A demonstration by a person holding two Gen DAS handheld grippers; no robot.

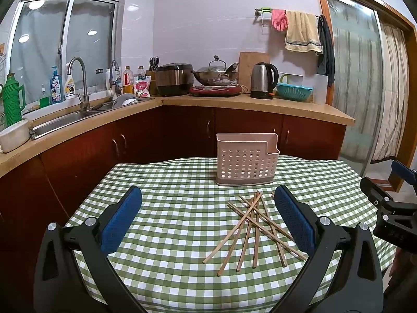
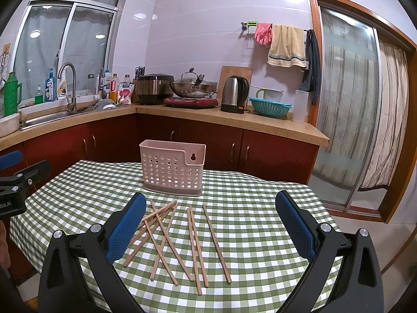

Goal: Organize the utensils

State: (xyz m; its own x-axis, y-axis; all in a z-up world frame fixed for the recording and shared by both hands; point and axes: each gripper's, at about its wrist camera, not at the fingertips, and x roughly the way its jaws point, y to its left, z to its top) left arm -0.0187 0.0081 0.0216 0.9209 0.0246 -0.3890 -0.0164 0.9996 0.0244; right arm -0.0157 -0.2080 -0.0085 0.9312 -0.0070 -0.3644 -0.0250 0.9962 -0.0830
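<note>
Several wooden chopsticks (image 1: pixel 256 228) (image 2: pixel 179 240) lie loose and partly crossed on the green checked tablecloth (image 1: pixel 182 208) (image 2: pixel 247 208). Behind them stands an upright pink perforated utensil holder (image 1: pixel 246 159) (image 2: pixel 172 167); nothing shows above its rim. My left gripper (image 1: pixel 208 198) hovers open above the cloth, with the chopsticks just inside its right finger. My right gripper (image 2: pixel 211 199) is also open, the chopsticks spread between its fingers on the table below. Neither holds anything. The right gripper (image 1: pixel 391 203) shows at the right edge of the left wrist view, and the left gripper (image 2: pixel 18 180) at the left edge of the right wrist view.
Beyond the table runs an L-shaped counter (image 1: pixel 234 101) with red cabinets, a sink (image 1: pixel 65 120), bottles, a rice cooker (image 1: pixel 174 78), a wok (image 1: pixel 216 74), a kettle (image 1: pixel 263 79) and a teal colander (image 1: pixel 294 91). A glass sliding door (image 2: pixel 346 109) stands at the right.
</note>
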